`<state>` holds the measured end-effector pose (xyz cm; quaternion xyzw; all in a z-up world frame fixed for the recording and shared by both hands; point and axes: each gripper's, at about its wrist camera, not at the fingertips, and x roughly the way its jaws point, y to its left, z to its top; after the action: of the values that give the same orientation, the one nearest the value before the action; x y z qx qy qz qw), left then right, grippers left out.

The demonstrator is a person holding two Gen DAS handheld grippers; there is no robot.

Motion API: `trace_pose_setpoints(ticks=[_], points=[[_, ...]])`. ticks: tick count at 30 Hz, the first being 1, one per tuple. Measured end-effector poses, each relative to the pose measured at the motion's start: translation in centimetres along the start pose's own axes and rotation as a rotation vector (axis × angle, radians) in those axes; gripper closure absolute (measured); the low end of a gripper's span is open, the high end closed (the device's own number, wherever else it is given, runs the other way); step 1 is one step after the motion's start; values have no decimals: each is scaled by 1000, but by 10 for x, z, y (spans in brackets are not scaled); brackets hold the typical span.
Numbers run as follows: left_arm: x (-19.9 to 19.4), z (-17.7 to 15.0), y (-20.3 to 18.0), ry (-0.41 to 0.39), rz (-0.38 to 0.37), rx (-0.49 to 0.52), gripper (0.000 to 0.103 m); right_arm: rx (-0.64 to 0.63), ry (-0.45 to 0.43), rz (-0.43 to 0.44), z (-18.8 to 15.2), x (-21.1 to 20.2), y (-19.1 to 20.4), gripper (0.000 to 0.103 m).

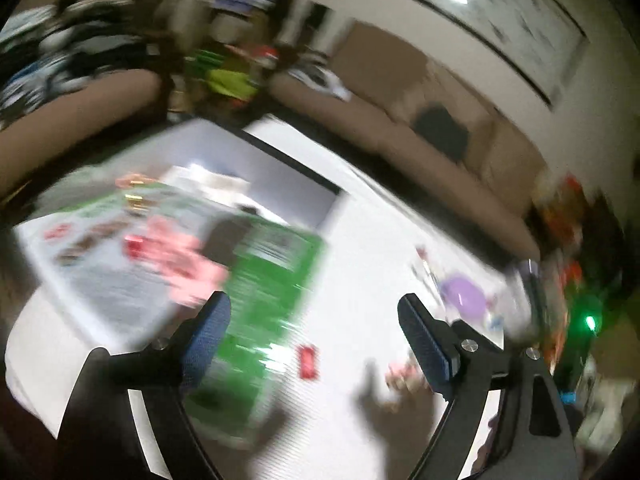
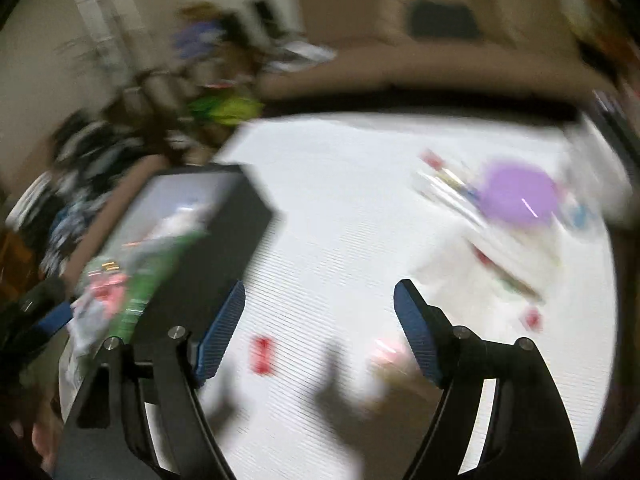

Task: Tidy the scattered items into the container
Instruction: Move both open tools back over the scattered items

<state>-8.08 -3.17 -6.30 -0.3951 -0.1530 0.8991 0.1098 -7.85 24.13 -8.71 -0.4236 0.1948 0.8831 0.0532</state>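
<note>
A: both views smeared. left gripper (image 1: 314, 316) jaws spread wide, nothing between them. right gripper (image 2: 320, 320) same, released

B: container?

A: dark box (image 2: 224, 216) at the table's left edge, a green-and-white packet (image 1: 168, 264) sticking out of it, close in front of the left jaws

B: loose items?

A: small red piece (image 2: 262, 354) on the white table (image 2: 340, 200) near the front edge, pinkish item (image 2: 386, 354) just beside the right finger. purple round thing (image 2: 518, 196) with blurred wrappers toward the far right corner. brown sofa (image 1: 420, 128) beyond the far edge
</note>
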Motion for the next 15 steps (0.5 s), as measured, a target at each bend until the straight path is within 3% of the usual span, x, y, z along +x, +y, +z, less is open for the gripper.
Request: trace_pose_setpoints(ticks=[4,8,11,15], points=[[31,-17,-45,91,9,116,16,259,156,-16,-19,14,-75,29],[63,-33,-72,186,121,224,16,338,255,-102,-34,32,-108,29],[82,-39,-72,258,162,189,16,421,236,-27,-35,47,-119,28],[89,-43,-72,292,125,105,16,481,249,-21,-34,75,-114,28]])
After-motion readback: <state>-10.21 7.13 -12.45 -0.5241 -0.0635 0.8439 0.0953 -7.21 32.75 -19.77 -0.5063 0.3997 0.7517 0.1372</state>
